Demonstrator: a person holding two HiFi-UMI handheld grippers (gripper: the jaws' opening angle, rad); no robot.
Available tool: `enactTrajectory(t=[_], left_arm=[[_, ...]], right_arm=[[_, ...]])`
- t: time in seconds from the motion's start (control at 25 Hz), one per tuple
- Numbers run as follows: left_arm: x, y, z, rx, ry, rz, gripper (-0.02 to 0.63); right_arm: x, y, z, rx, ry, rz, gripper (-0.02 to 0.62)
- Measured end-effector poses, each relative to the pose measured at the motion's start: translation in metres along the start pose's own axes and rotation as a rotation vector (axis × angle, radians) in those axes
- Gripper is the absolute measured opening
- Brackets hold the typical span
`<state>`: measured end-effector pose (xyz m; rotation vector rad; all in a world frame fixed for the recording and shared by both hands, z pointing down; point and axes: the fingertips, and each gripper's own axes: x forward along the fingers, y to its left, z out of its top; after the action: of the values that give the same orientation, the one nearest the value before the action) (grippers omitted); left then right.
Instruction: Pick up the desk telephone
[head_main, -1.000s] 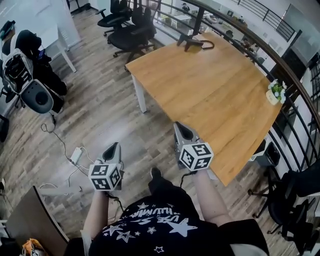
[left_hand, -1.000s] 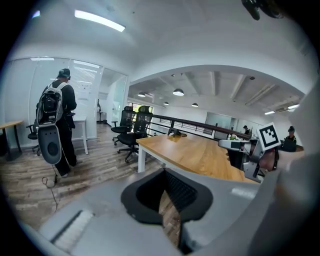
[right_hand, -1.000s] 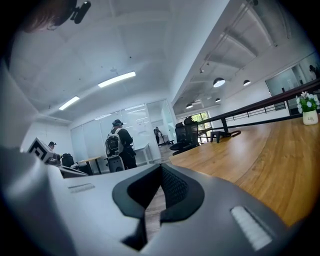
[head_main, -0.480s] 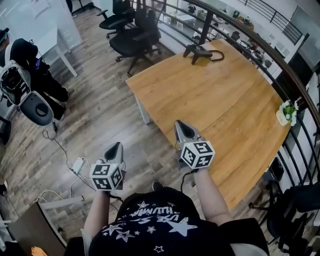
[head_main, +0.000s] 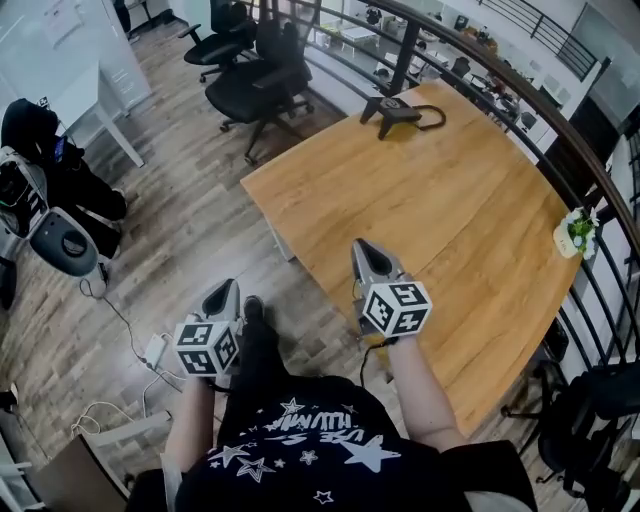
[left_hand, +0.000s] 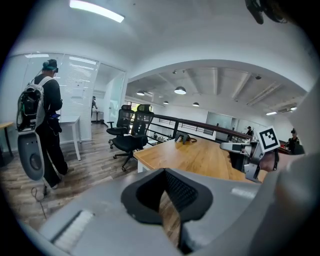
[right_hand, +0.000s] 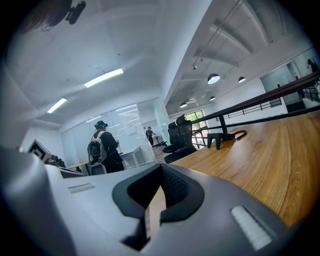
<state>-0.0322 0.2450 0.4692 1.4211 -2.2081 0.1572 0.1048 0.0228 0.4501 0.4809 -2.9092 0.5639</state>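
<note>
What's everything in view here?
Light wooden table: one, tan, centre-right.
Black desk telephone: one, black, table's far end.
Small potted plant: one, green and white, table's right edge.
Black office chairs: at least two, black, beyond the table's far corner.
White power strip: one, white, floor at left.
Person with backpack: one, dark clothes, standing left.
Left tongs: one, grey, shut, empty, over floor.
Right tongs: one, grey, shut, empty, over table's near side.

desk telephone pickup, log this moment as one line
phase: pre-grasp | desk telephone: untouched, far end of table | left gripper: jaws shut, empty | right gripper: jaws shut, empty, at table edge
</note>
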Motion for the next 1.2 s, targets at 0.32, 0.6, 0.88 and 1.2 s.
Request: enactTrajectory(t=[0.32, 0.6, 0.88, 1.2], left_arm=[[0.126, 0.045, 0.065, 0.044, 0.056, -0.158, 0.002], [0.235, 0.062, 0.123, 0.094, 0.104, -0.333, 0.002], [0.319, 0.075, 0.176, 0.156, 0.119, -0.457, 0.002], [0.378, 0.086, 0.205, 0.177, 0.150, -0.564, 0.002]], right_arm=[[0.078, -0.054, 0.027, 0.085, -0.033, -0.174, -0.002], [0.132, -0.096, 0.061, 0.163, -0.100, -0.358, -0.002], [0.183, -0.130, 0.087, 0.254, -0.163, -0.478, -0.002], [0.223, -0.159, 0.110, 0.467, -0.302, -0.576, -0.002]])
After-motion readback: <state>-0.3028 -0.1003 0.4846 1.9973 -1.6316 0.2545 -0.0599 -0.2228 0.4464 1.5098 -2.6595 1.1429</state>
